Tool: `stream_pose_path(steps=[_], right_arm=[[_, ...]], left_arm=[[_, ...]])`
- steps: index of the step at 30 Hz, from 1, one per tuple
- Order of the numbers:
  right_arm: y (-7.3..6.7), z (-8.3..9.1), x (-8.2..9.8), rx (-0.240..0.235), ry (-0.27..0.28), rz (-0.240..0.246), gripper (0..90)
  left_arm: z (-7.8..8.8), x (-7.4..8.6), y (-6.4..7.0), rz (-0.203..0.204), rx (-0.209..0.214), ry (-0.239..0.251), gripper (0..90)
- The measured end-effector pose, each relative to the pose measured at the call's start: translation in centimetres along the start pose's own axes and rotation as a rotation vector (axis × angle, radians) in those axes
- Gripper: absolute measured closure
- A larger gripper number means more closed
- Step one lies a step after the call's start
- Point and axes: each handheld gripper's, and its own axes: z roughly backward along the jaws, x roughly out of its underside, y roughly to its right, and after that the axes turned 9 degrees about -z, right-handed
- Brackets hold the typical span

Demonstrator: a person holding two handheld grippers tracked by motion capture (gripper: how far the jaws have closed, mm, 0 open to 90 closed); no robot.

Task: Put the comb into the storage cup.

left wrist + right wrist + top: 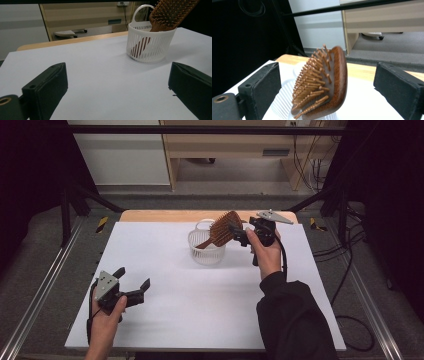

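At far centre of the white table [165,315]: wooden paddle hairbrush [223,227], handle down in white slatted basket [206,252]; right gripper [239,234] wide open beside it, left gripper [132,283] open, empty, near left.

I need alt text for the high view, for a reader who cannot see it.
A wooden hairbrush stands handle-down, leaning in a small white basket on a white table. The right gripper is beside the brush head, fingers open and not pressing it. The left gripper rests open near the table's front left.
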Motion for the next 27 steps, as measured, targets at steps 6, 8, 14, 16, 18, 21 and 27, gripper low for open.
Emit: stream_pose_path(steps=[6,8,14,16,18,21,27], right_arm=[[0.3,1.2,-1.1,0.003,0.021,0.014,7.1],[0.4,1.6,-1.3,0.006,0.030,0.013,7.0],[0.4,2.4,-1.7,0.027,0.082,0.052,6.9],[0.5,2.5,-1.7,0.033,0.100,0.065,6.6],[0.5,2.6,-1.7,0.045,0.119,0.085,6.3],[0.4,2.7,-1.7,0.040,0.152,0.098,5.3],[0.2,2.9,-1.6,0.058,0.186,0.141,4.7]], left_arm=[[0.6,-0.3,-0.4,0.023,-0.011,0.054,2.6],[0.8,-0.4,-0.5,0.023,-0.031,0.071,2.6],[1.2,-0.4,-0.9,0.018,-0.051,0.096,2.6],[1.2,-0.4,-0.9,0.018,-0.055,0.097,2.6],[1.2,-0.4,-0.9,0.015,-0.056,0.094,2.6],[1.2,-0.3,-0.8,0.011,-0.058,0.095,2.6],[1.3,-0.4,-1.0,0.011,-0.070,0.107,2.6]])
